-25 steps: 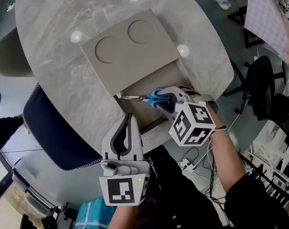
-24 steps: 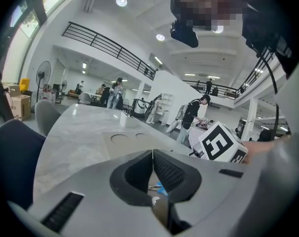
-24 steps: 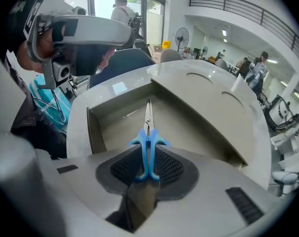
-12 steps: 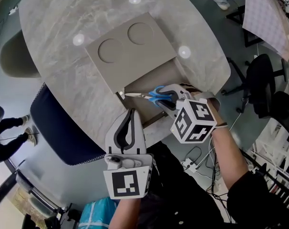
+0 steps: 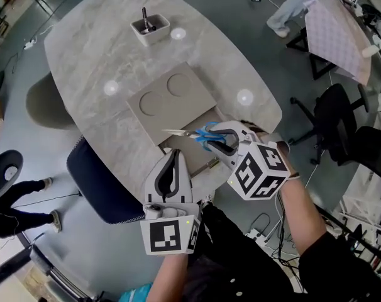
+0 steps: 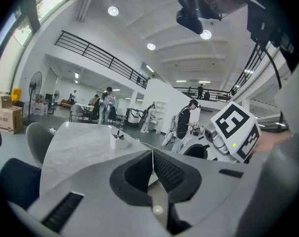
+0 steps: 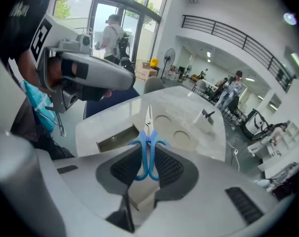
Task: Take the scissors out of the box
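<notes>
My right gripper (image 5: 214, 136) is shut on the blue handles of the scissors (image 5: 202, 133) and holds them in the air above the box's open end (image 5: 200, 153). The steel blades (image 5: 175, 131) point left. In the right gripper view the scissors (image 7: 148, 154) stand pinched between the pads, blades away from me, with the box opening (image 7: 117, 138) below. The box's flat lid (image 5: 171, 102) with two round recesses is slid back. My left gripper (image 5: 173, 154) hovers near the table's front edge, shut and empty; its jaws (image 6: 152, 154) meet in the left gripper view.
A white holder (image 5: 150, 27) with a dark pen stands at the far end of the oval marble table (image 5: 102, 55). A dark blue chair (image 5: 96, 181) is at the near left, a grey chair (image 5: 43, 99) beyond it, black office chairs (image 5: 341, 118) on the right.
Both grippers have risen. The right one has lifted the scissors up out of the box, and the table now looks farther below.
</notes>
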{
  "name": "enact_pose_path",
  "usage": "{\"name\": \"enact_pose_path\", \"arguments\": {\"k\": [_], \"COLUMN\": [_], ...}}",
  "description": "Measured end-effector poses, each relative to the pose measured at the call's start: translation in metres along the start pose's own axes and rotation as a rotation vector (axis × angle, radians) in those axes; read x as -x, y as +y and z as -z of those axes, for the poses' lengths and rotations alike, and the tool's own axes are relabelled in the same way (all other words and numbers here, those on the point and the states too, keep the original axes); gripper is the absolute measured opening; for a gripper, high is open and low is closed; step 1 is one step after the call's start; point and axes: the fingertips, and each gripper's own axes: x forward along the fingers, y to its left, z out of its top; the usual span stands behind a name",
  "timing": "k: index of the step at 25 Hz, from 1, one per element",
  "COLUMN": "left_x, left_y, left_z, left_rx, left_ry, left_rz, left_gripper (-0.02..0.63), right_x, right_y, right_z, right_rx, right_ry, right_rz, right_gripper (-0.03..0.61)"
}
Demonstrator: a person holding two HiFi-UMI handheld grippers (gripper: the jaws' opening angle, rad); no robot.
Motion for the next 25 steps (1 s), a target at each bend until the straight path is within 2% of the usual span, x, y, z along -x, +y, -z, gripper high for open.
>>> {"name": "enact_pose_path", "arguments": {"k": [5, 10, 14, 21, 25], "left_x": [0.007, 0.027, 0.041, 0.067, 0.074], "left_y": [-0.008, -0.017, -0.026, -0.03, -0.032], "left_z": [-0.057, -0.115, -0.149, -0.2, -0.235], "left_rx": [-0.024, -0.06, -0.088, -0.129, -0.159], "left_ry": [-0.057, -0.138, -0.195, -0.277, -0.345], "left_rz": [-0.002, -0.002, 0.001, -0.002, 0.003], "left_gripper": [0.017, 0.017, 0.017, 0.017, 0.017], "right_x": [0.062, 0.121, 0.161, 0.218, 0.253], "right_y": [-0.028, -0.045, -0.057, -0.064, -0.07], "right_z": [-0.055, -0.101, -0.125, -0.166, -0.188], "right_rx": [-0.072, -0.109, -0.151, -0.271, -0.306], "right_ry": [-0.141, -0.258, -0.343, -0.558, -0.66], "right_rz": [0.135, 0.231, 0.328, 0.448, 0.522], "right_gripper": [0.081, 0.081, 0.081, 0.081, 0.081]}}
